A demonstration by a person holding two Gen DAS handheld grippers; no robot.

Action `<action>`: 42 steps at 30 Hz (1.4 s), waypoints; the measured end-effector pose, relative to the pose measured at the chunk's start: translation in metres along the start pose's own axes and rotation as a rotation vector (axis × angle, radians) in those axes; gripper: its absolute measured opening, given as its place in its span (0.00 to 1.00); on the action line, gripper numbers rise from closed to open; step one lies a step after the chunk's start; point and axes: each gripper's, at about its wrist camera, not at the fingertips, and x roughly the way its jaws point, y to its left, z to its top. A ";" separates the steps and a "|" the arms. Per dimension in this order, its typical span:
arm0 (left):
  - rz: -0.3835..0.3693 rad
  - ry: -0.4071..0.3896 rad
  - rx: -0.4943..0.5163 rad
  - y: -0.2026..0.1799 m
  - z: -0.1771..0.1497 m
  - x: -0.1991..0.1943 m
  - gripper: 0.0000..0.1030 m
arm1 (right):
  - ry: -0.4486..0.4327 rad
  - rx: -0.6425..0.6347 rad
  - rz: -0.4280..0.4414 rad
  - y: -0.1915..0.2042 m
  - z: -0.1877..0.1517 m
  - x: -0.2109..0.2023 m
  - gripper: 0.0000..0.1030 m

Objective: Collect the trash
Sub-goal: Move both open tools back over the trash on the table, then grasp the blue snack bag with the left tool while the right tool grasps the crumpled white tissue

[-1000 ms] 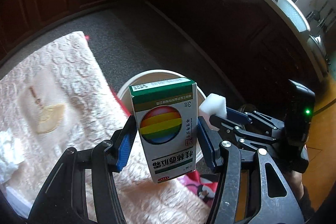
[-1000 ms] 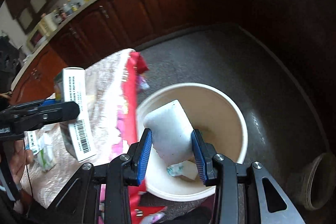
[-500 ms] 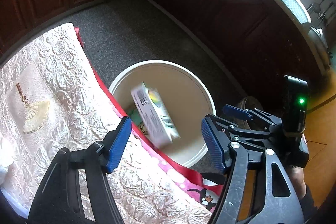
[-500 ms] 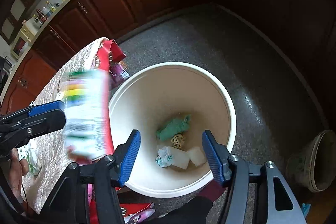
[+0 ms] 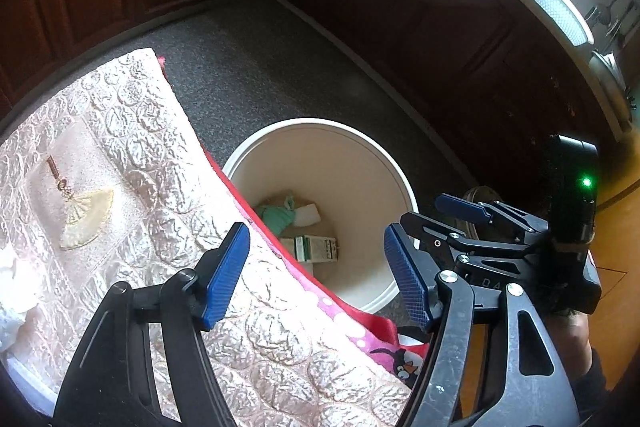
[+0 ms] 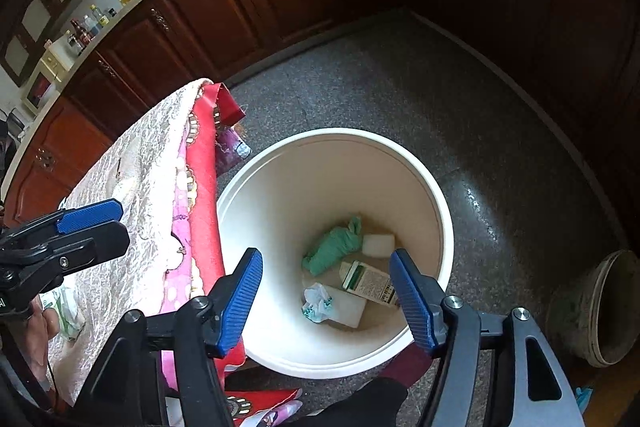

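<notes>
1. White bucket [image 5: 394, 183] on the grey speckled floor [image 5: 256, 75], left wrist view: it stands just beside the long edge of the table, partly under the red-pink cloth edge [image 5: 352, 311]. In its bottom lie a green wad [image 5: 280, 217], a white sponge block [image 5: 308, 215] and a green-white carton [image 5: 316, 247], the carton on its side.
2. Same view: left gripper [image 5: 316, 267] has its blue pads apart with nothing between them, poised over the table edge and the bucket's near rim. Right gripper [image 5: 460, 223] shows at the right side, over the bucket rim. Quilted cream table cover [image 5: 132, 163] fills the left; a white crumpled bit [image 5: 10, 291] sits at its left edge.
3. Right wrist view: right gripper [image 6: 326, 297] has jaws opening, nothing between the pads, directly above the bucket [image 6: 440, 203]. Inside: green wad [image 6: 332, 247], sponge block [image 6: 378, 245], carton [image 6: 366, 283], a second white block [image 6: 348, 307] with a crumpled wrapper [image 6: 316, 303] touching it.
4. Same view: left gripper [image 6: 86, 223] over the table cover [image 6: 136, 167] at the left. Grey bowl-like tub [image 6: 600, 311] on the floor, well apart from the bucket.
</notes>
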 end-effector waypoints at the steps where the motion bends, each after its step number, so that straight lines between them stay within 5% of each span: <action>1: 0.003 -0.002 0.000 -0.001 0.000 -0.001 0.66 | 0.000 -0.002 -0.001 0.001 0.000 0.000 0.62; 23: 0.061 -0.107 -0.118 0.060 -0.053 -0.088 0.66 | -0.061 -0.136 0.040 0.085 0.009 -0.025 0.67; 42: 0.274 -0.149 -0.373 0.188 -0.140 -0.204 0.66 | 0.022 -0.336 0.204 0.227 -0.006 0.011 0.70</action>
